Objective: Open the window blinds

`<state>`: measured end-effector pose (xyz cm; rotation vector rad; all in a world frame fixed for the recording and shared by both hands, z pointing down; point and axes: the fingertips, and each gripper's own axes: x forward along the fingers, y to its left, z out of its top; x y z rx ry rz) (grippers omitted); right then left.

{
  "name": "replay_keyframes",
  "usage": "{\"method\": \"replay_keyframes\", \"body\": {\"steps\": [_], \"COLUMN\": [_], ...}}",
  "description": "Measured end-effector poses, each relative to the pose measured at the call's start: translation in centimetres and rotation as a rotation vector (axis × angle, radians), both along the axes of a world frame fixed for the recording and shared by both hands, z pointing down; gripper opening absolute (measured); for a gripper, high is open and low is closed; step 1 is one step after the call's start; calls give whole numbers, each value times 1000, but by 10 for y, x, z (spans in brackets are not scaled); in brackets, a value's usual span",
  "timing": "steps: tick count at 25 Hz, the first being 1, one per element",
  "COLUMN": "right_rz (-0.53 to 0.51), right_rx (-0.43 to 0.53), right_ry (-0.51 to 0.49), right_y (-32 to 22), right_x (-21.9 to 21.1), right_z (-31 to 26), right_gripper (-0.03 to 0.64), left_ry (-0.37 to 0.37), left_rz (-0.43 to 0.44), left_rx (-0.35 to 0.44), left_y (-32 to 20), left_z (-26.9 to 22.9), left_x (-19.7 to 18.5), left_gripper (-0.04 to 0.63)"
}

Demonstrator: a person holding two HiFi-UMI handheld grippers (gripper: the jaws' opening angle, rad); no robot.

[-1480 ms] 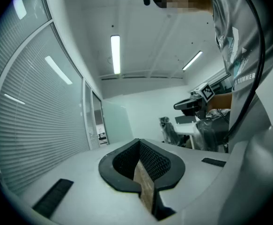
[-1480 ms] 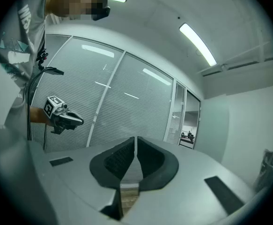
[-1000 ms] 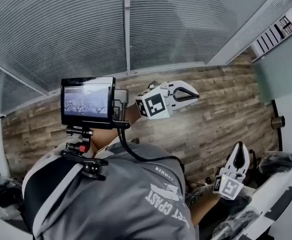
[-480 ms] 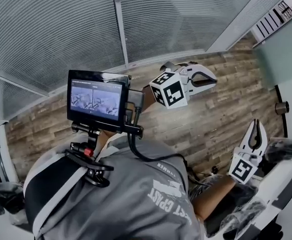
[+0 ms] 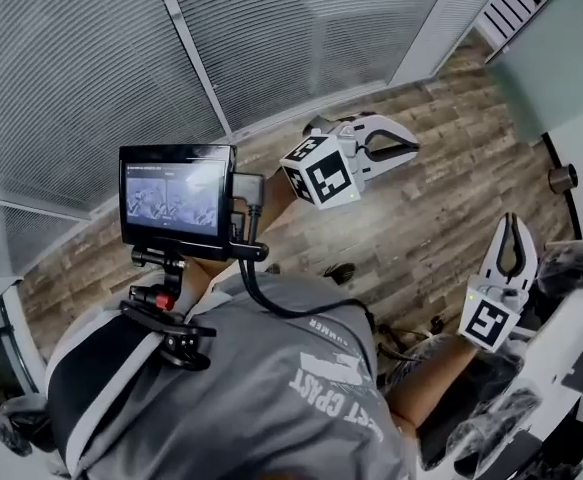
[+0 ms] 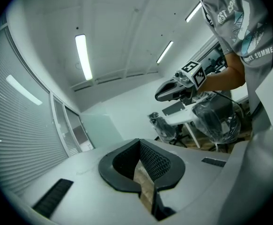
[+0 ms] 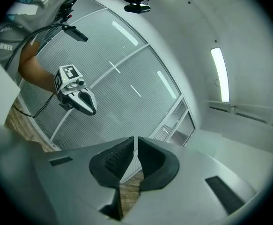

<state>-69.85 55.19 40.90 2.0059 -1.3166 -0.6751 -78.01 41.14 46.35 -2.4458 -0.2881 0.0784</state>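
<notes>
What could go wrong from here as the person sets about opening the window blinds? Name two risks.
1. The left gripper and right gripper are both shut and empty, and no cord or wand shows on the blinds; pushing at the slats might bend them.
2. The right gripper hangs near the white desk and could knock it.

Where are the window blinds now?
In the head view the blinds fill the upper left, above the wood floor. The left gripper shows just below their bottom edge.
</notes>
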Motion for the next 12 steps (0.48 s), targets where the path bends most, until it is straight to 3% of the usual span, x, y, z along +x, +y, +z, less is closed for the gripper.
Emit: {"method": "replay_keyframes", "body": {"steps": [4,7,10,12], "right_rz": [-14,-43,-40,-39], "right_rx": [3,18,-13,-18], "right_ry": [3,-2,-8,-3], "right_y": [2,0,-4,-7], "right_x": [66,115,133,132], "right_z": [1,-4,-4,-7], "right_gripper": [20,20,20,20], "left_ry": [-13,5,50,70], "left_rz": [1,-11,-14,-21], "left_rx": [18,-13,-67,-60], "left_y": [5,1,0,-1], "left_z": [-3,-13,-23,-28], "left_x": [66,118,134,132], "left_gripper": [3,3,3,3]}}
